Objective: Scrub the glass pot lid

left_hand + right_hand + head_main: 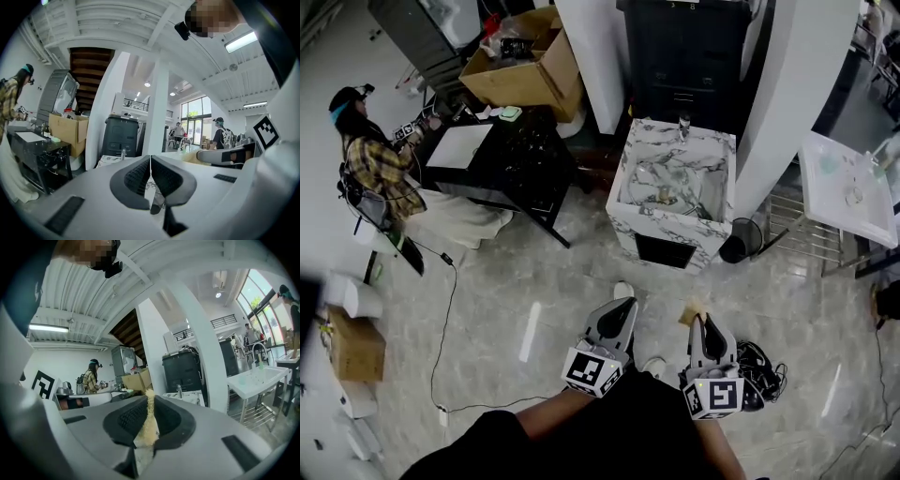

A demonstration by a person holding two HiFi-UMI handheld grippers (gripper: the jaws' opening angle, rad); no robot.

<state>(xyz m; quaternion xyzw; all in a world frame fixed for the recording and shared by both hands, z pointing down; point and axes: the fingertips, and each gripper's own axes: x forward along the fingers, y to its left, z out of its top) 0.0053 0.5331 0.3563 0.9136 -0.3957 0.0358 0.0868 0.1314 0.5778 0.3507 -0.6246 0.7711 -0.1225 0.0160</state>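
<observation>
My right hand-held gripper (150, 398) pinches a thin yellow sponge (149, 423) by its edge, surely soft and light, and my left hand-held gripper (150, 161) is closed and empty.

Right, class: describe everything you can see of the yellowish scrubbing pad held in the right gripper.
The scrubbing pad is a thin, pale yellow piece with a coarse, fibrous look, like sponge or scouring cloth. It stands edge-on in the right gripper, whose jaws are shut on it. Its top edge pokes just past the jaw tips and its lower part hangs below them. In the head view it shows as a small tan tab at the gripper's tip, above the floor, touching nothing else.
</observation>
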